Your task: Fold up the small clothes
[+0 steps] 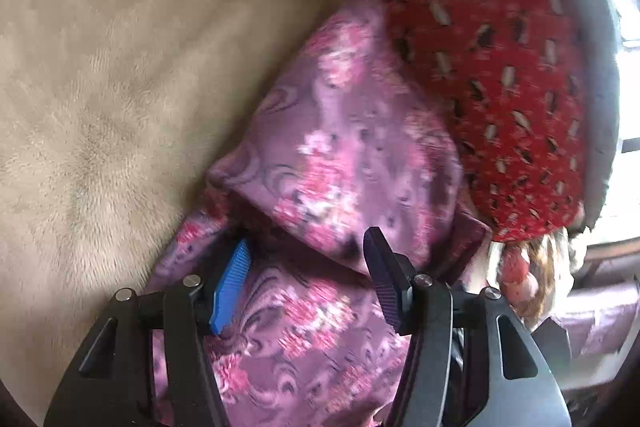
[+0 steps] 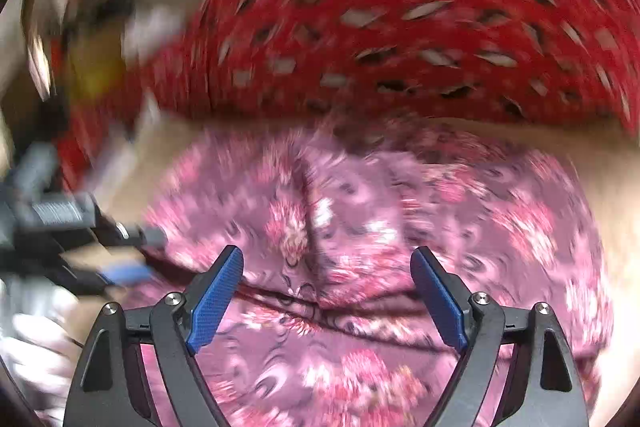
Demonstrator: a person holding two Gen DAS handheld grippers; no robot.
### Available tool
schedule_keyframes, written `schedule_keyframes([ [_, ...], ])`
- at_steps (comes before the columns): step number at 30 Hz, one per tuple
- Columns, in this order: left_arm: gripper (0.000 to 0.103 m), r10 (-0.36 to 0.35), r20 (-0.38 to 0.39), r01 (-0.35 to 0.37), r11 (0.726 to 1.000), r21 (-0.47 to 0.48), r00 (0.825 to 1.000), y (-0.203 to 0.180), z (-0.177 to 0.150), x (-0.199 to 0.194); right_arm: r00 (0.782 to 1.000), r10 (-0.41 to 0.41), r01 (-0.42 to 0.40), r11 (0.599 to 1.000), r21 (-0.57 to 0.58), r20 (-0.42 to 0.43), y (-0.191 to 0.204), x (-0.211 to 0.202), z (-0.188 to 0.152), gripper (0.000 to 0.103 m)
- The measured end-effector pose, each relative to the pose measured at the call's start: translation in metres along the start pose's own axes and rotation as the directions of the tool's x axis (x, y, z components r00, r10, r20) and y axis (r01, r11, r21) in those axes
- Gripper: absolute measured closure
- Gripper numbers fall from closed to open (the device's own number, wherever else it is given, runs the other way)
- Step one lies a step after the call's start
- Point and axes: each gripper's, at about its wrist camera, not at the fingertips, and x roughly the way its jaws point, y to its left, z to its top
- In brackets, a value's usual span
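A mauve garment with a pink flower print (image 1: 340, 155) lies folded over on a beige fleece surface (image 1: 100, 87). My left gripper (image 1: 306, 247) is open right over it, jaws astride a folded flap edge. In the right wrist view the same garment (image 2: 380, 219) fills the lower half, with a fold seam across it. My right gripper (image 2: 326, 259) is open just above the cloth and holds nothing. The left gripper (image 2: 80, 227) shows blurred at the left of that view.
A red cloth with white and dark flecks (image 1: 480, 27) lies along the garment's far side; it also shows in the right wrist view (image 2: 400, 27). A tasselled fringe (image 1: 528, 267) hangs at its end. Bright window light is at the right.
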Motion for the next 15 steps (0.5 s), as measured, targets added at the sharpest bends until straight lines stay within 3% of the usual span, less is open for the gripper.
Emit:
schedule_keyframes([
  [1, 0.047, -0.005, -0.001, 0.005, 1.000, -0.003, 1.000, 0.000, 0.000, 0.000, 0.999, -0.046, 0.045, 0.999, -0.026, -0.019, 0.005, 0.010, 0.001, 0.024],
  [3, 0.047, -0.012, 0.009, 0.012, 1.000, 0.001, 1.000, -0.002, 0.003, -0.007, 0.997, -0.069, 0.069, 0.997, 0.022, -0.025, -0.008, 0.019, 0.006, 0.080],
  [4, 0.047, -0.011, 0.024, 0.011, 1.000, 0.024, 1.000, -0.005, 0.004, -0.011, 1.000, -0.001, 0.003, 0.994, 0.111, -0.015, -0.030, 0.015, 0.008, 0.093],
  [5, 0.047, 0.000, 0.040, -0.002, 0.999, 0.041, 0.999, -0.008, 0.004, -0.014, 0.998, 0.062, -0.061, 0.981, 0.182, -0.001, -0.048, 0.008, 0.006, 0.098],
  [6, 0.047, 0.010, 0.050, -0.012, 0.999, 0.050, 0.999, -0.010, 0.004, -0.016, 0.991, 0.127, -0.132, 0.946, 0.296, 0.037, -0.079, -0.003, 0.003, 0.098],
  [8, 0.047, 0.027, 0.049, -0.029, 0.999, 0.045, 0.998, -0.009, 0.005, -0.011, 0.986, 0.131, -0.161, 0.900, 0.404, 0.102, -0.118, -0.021, -0.005, 0.098],
  [9, 0.047, 0.048, 0.035, -0.049, 0.998, 0.025, 0.998, -0.006, 0.007, -0.003, 0.986, 0.113, -0.160, 0.858, 0.487, 0.125, -0.148, -0.030, -0.016, 0.098],
  [12, 0.047, 0.075, 0.039, -0.075, 0.997, 0.014, 0.996, -0.009, 0.007, 0.003, 0.991, 0.126, -0.125, 0.742, 0.659, 0.046, -0.206, -0.021, -0.047, 0.100],
  [14, 0.047, 0.036, 0.041, -0.038, 0.999, 0.032, 0.998, -0.016, 0.003, -0.003, 0.978, 0.189, -0.199, 0.682, 0.704, 0.093, -0.224, -0.027, -0.062, 0.096],
  [15, 0.047, 0.031, 0.043, -0.033, 0.999, 0.036, 0.999, -0.018, 0.002, -0.004, 0.974, 0.188, -0.222, 0.673, 0.706, 0.127, -0.226, -0.035, -0.064, 0.092],
])
